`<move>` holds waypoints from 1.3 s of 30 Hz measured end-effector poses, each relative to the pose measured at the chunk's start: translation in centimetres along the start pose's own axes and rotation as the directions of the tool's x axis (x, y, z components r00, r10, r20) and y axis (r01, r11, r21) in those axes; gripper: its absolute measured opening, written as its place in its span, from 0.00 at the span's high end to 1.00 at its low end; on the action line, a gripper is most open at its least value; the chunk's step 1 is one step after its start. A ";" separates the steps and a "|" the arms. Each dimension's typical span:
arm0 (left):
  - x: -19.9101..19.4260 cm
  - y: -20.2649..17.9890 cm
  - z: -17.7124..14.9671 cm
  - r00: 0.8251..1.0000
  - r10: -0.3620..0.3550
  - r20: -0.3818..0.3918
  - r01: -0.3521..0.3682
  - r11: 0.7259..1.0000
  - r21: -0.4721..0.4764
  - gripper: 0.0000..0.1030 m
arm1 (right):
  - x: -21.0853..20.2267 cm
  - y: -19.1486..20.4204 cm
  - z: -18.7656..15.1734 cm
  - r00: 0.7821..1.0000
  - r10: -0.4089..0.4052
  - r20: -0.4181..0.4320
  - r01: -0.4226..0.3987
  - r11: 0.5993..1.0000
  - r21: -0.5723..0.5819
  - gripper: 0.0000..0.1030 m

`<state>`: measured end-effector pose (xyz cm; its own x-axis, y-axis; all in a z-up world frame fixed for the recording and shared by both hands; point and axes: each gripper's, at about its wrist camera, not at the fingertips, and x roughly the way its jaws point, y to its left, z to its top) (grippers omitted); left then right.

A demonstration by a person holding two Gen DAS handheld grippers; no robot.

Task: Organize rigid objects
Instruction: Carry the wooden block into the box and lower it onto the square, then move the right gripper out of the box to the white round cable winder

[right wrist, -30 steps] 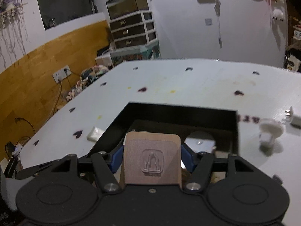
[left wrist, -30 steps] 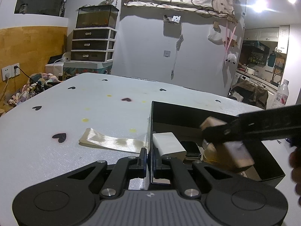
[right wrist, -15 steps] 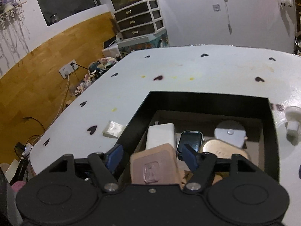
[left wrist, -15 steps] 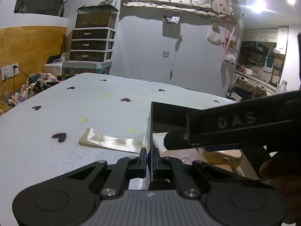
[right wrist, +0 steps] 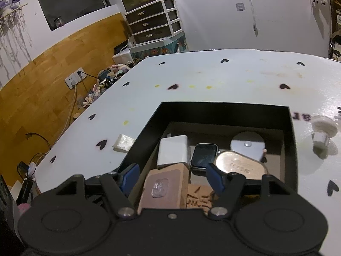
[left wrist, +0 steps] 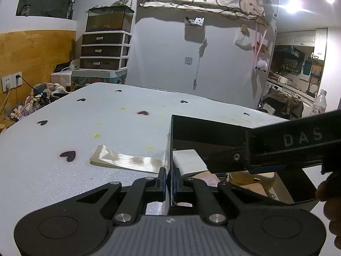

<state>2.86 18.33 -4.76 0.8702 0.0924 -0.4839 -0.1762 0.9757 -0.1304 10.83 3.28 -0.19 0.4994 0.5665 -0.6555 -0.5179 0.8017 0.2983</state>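
An open black box (right wrist: 223,108) on the white table holds a white charger block (right wrist: 173,149), a smartwatch (right wrist: 203,154), a grey disc (right wrist: 247,145) and an oval metal tin (right wrist: 240,166). A brown block (right wrist: 164,189) with a clear hook on its face lies at the box's near end. My right gripper (right wrist: 171,176) stands open over it, with both pads clear of its sides. My left gripper (left wrist: 169,179) is shut on the box's left wall (left wrist: 169,140). The white charger block (left wrist: 188,160) shows just inside that wall.
A strip of clear tape (left wrist: 125,160) lies on the table left of the box. A white suction hook (right wrist: 322,130) stands to the right of the box. The right tool's black body (left wrist: 294,147) crosses over the box in the left wrist view.
The right gripper let go of the brown block, which now lies in the box, and its jaws stand wider. It moved in over the box. The left gripper kept still.
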 end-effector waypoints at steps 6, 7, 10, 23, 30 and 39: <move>0.0 0.0 0.0 1.000 0.000 0.000 0.000 1.000 0.000 0.95 | -1.2 -0.4 -0.4 0.999 -0.021 0.026 0.022 0.999 -0.030 0.31; 0.0 0.0 0.0 1.000 0.001 0.000 -0.001 1.000 0.000 0.95 | -1.4 -0.5 -0.5 0.999 -0.024 0.031 0.025 0.999 -0.035 0.30; 0.0 0.0 0.0 1.000 0.001 0.000 -0.001 1.000 0.001 0.95 | -2.1 -0.8 -0.8 0.999 -0.024 0.038 0.025 0.999 -0.037 0.28; 0.1 0.2 -0.1 1.000 0.005 -0.002 -0.005 1.000 0.003 0.95 | -4.8 -2.0 -1.8 0.990 -0.096 0.106 0.104 0.992 -0.067 0.19; 0.1 0.2 -0.1 1.000 0.005 -0.001 -0.005 1.000 0.003 0.95 | -5.8 -3.0 -2.7 0.981 -0.145 0.130 0.156 0.984 -0.083 0.10; 0.2 0.3 -0.2 1.000 0.013 -0.002 -0.013 1.000 0.006 0.95 | -7.7 -5.9 -3.5 0.960 -0.206 0.192 0.217 0.975 -0.040 0.01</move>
<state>2.89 18.65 -5.03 0.8672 0.1045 -0.4869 -0.1842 0.9757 -0.1188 7.59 -6.47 0.64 0.7189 0.4151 -0.5575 -0.4242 0.8974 0.1211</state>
